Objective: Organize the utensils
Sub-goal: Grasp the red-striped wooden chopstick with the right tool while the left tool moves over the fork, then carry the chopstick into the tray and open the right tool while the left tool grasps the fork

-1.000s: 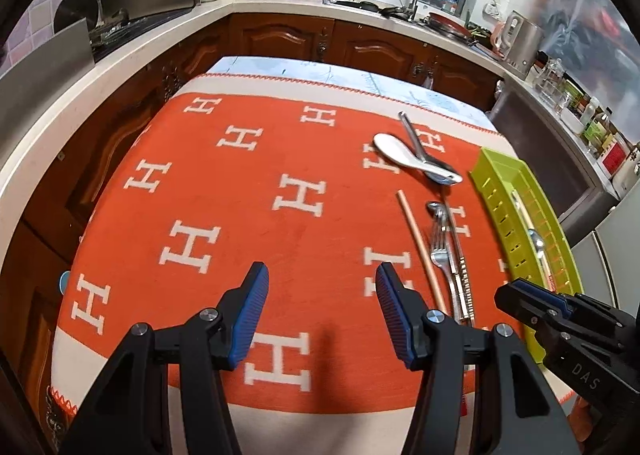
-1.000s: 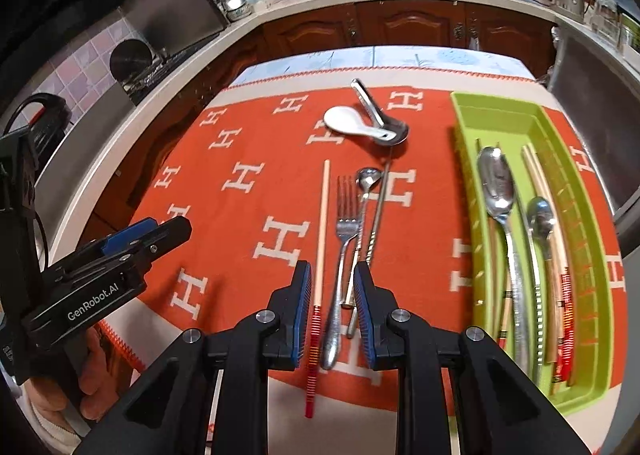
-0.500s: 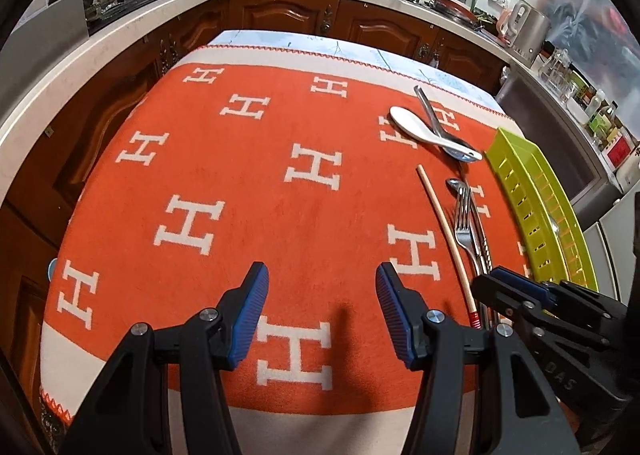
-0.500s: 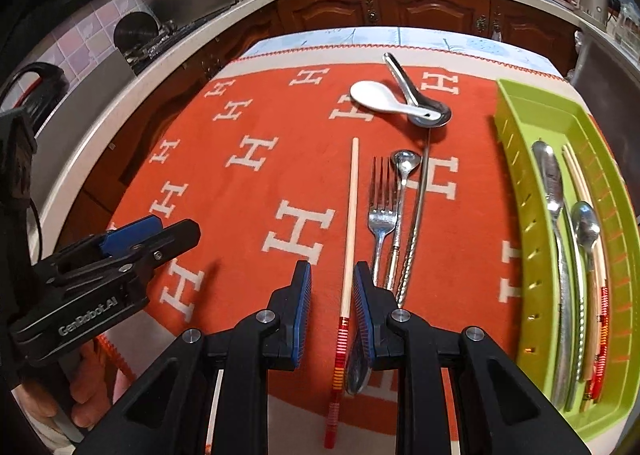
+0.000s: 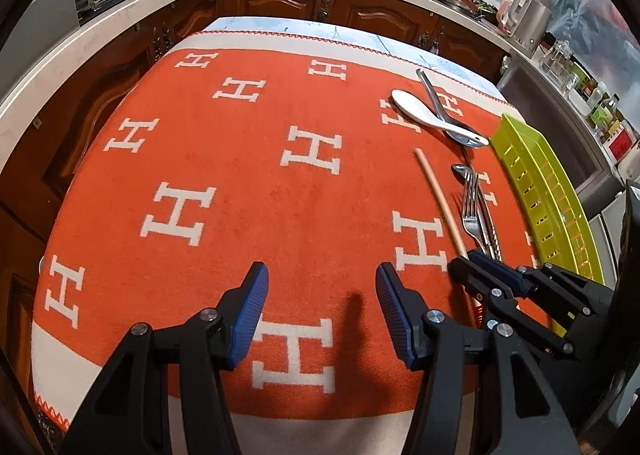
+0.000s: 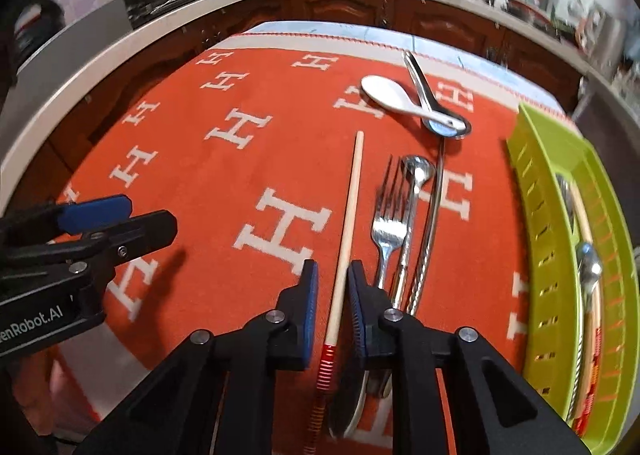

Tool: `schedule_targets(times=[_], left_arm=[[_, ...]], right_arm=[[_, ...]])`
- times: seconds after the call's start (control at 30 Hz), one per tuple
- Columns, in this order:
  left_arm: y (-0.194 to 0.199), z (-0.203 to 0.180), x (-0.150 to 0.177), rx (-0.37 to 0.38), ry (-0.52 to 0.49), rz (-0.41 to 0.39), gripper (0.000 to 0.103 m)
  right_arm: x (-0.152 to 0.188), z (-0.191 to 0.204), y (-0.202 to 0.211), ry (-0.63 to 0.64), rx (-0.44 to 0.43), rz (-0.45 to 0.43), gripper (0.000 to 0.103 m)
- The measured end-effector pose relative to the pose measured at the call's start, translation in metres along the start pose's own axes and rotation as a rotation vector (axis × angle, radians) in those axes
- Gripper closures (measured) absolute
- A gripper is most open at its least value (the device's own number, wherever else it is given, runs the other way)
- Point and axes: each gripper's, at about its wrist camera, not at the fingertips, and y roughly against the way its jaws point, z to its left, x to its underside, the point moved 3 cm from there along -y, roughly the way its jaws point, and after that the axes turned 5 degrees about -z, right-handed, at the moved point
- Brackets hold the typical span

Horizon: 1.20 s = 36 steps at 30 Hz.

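Presently, step in hand: pickup of one chopstick (image 6: 352,207), judged from the layout.

- Item: a pale chopstick with a red-banded end, laid flat on the orange cloth (image 6: 256,159), left of the green tray (image 6: 532,215) and well apart from it. A fork (image 6: 390,223) lies just beside the chopstick, on its tray side, then a small steel spoon (image 6: 416,175) and a long twisted steel handle (image 6: 434,215), closer still to the tray.
- Right gripper (image 6: 332,295): the chopstick is straddled above its red bands. The jaws have just been closing, and the stick is between them. A sliver of cloth shows on each side, so no pinch is confirmed.
- Left gripper (image 5: 322,303): held half-spread over bare cloth, farther from the tray than everything else. Nothing is between its pads.
- Tray contents: spoons and chopsticks already lodged lengthwise.
- Handling note: the pads should be lowered to the cloth before the squeeze is finished. The tray-side pad should be kept off the fork handle. A thin round stick is likely to roll or pivot, so a level lift is advised.
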Motion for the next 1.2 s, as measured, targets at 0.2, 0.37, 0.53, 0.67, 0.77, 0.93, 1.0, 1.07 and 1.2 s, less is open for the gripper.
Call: schedule_targets(times=[0.2,0.37,0.53,0.67,0.77,0.93,1.0,1.07,1.2], left_arm=[[-0.001,-0.003,-0.001,-0.006,-0.012,0.002,0.049],[-0.002,-0.008,-0.002,-0.008,-0.025,0.007,0.049],[-0.003,-0.020,-0.004,0.012,-0.047,0.013,0.049],[-0.006,-0.035,-0.008,0.067,-0.061,0.025,0.049],[-0.015,-0.049,-0.014,0.141,-0.066,0.039,0.047],[-0.040,-0.071,-0.027,0.240,-0.084,0.040,0.047],[-0.050,-0.081,-0.032,0.271,-0.107,0.034,0.047],[-0.059,-0.089,-0.034,0.296,-0.126,0.038,0.047],[-0.070,-0.102,-0.039,0.336,-0.154,0.027,0.049]], right_arm=[[0.000,-0.004,0.003,-0.053,-0.045,0.008,0.098],[-0.003,-0.022,0.018,-0.159,-0.127,-0.005,0.098],[-0.013,-0.050,0.049,-0.252,-0.155,-0.065,0.098],[-0.018,-0.086,0.077,-0.330,-0.148,-0.122,0.098],[-0.019,-0.114,0.095,-0.375,-0.117,-0.163,0.098],[-0.011,-0.170,0.110,-0.449,-0.042,-0.195,0.098],[-0.002,-0.190,0.110,-0.479,-0.015,-0.185,0.098],[0.006,-0.210,0.110,-0.504,0.008,-0.169,0.098],[0.022,-0.238,0.104,-0.533,0.033,-0.138,0.098]])
